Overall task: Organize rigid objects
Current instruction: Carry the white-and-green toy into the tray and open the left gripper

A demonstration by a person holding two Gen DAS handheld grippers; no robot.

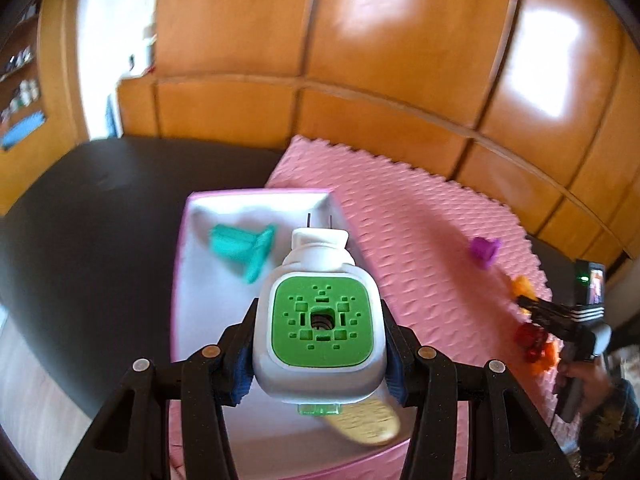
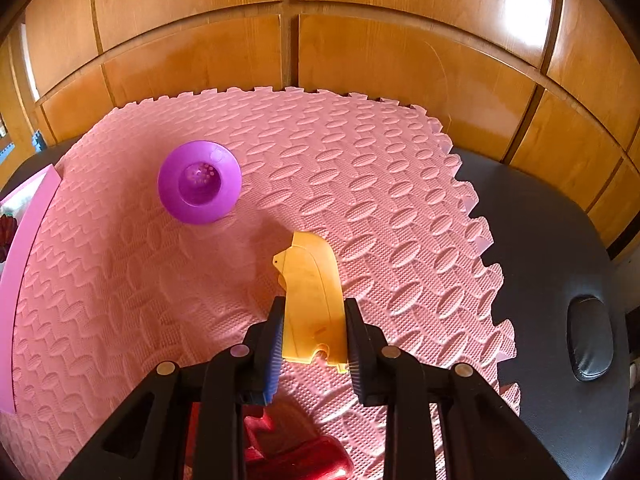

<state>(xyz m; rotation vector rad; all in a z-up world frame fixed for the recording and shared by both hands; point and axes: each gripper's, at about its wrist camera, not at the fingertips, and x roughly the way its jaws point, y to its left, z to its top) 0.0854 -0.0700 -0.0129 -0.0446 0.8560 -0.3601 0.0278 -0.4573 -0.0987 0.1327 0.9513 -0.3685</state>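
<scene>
My left gripper (image 1: pixel 320 344) is shut on a white plug-in device with a green perforated face (image 1: pixel 322 320), its two prongs pointing away. It hangs over a pink-rimmed white box (image 1: pixel 256 196) that holds a teal piece (image 1: pixel 240 246) and a pale yellow piece (image 1: pixel 368 424). My right gripper (image 2: pixel 314 320) is shut on a flat orange plastic piece (image 2: pixel 312 280), just above the pink foam mat (image 2: pixel 360 160). A purple funnel-shaped cup (image 2: pixel 199 188) lies on the mat to its upper left. A red plastic object (image 2: pixel 296 456) lies under the right gripper.
The mat lies on a dark table (image 2: pixel 560 240) with a black oval pad (image 2: pixel 590 336) at the right. Wooden cabinet doors (image 2: pixel 360 40) stand close behind the table. The box's pink wall (image 2: pixel 24 240) borders the mat's left side. A person's hand and patterned sleeve (image 1: pixel 600 400) hold the right gripper.
</scene>
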